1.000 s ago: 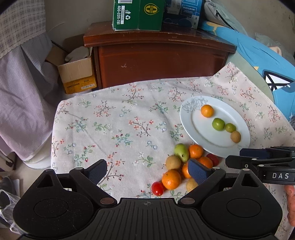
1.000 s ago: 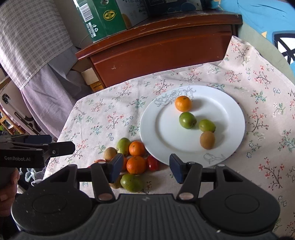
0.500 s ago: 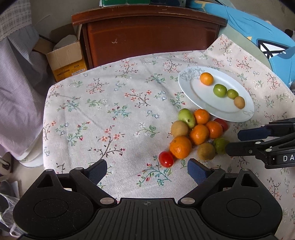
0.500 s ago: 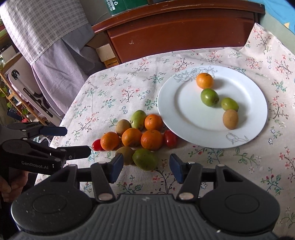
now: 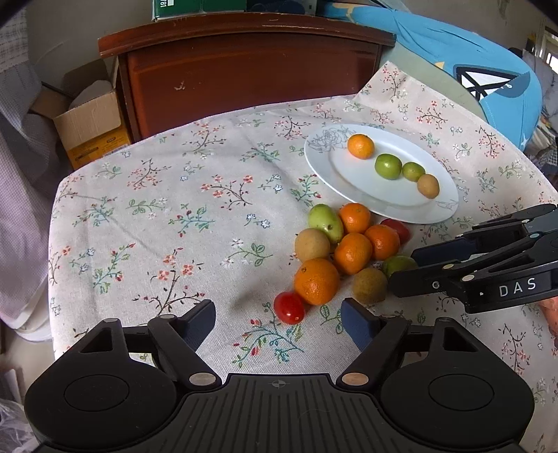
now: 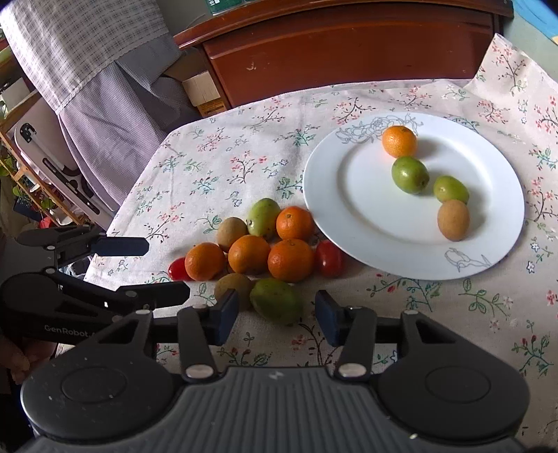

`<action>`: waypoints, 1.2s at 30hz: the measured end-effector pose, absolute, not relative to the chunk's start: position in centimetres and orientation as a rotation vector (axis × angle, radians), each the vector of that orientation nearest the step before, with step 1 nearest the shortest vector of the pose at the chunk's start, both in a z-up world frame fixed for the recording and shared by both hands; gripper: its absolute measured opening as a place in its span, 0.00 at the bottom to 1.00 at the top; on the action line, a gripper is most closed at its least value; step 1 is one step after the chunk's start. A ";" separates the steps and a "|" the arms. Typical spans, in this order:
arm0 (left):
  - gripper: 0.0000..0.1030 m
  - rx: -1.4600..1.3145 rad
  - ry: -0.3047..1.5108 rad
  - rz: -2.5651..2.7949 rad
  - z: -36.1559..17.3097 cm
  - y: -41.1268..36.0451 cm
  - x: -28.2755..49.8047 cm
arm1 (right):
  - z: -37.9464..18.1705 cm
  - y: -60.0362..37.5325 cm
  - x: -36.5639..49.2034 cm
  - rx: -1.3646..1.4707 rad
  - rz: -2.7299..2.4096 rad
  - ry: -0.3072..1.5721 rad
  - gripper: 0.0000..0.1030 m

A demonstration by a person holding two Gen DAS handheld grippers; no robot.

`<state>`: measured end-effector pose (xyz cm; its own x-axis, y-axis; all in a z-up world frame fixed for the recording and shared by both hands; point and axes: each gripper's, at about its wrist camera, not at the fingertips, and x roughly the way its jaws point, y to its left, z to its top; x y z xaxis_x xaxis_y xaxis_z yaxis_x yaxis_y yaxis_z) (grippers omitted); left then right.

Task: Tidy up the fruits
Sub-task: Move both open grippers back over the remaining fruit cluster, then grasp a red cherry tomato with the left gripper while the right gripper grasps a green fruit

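Right gripper (image 5: 415,268) reading "DAS", left gripper (image 6: 164,268) "GenRobot"; both narrowing, gaping, holding nothing. Fruit pile (image 6: 258,258) lying at plate's (image 6: 495,174) 8 o'clock. Green box (image 5: 198,7) lettering cropped.

From my left wrist view, the right gripper's fingers (image 5: 411,275) cover part of a green fruit (image 5: 397,263) in the pile. The green carton (image 5: 195,5) on the wooden cabinet (image 5: 244,66) is cut off at the top edge, its print unreadable. In my right view, a red tomato (image 6: 177,269) sits half hidden behind an orange (image 6: 204,261).
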<state>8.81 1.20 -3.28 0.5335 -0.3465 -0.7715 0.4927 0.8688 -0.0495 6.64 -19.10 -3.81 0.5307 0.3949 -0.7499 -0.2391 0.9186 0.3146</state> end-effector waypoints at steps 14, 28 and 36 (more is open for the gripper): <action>0.33 0.186 0.895 -0.582 -3.9 0.2 9.4 | -3.8 -18.9 6.7 0.160 0.403 0.930 0.38; 0.28 0.196 0.906 -0.554 -3.7 0.4 9.2 | -3.8 -18.7 6.7 0.148 0.397 0.934 0.32; 0.20 0.204 0.909 -0.541 -3.7 0.3 9.1 | -3.9 -18.8 6.7 0.159 0.395 0.947 0.33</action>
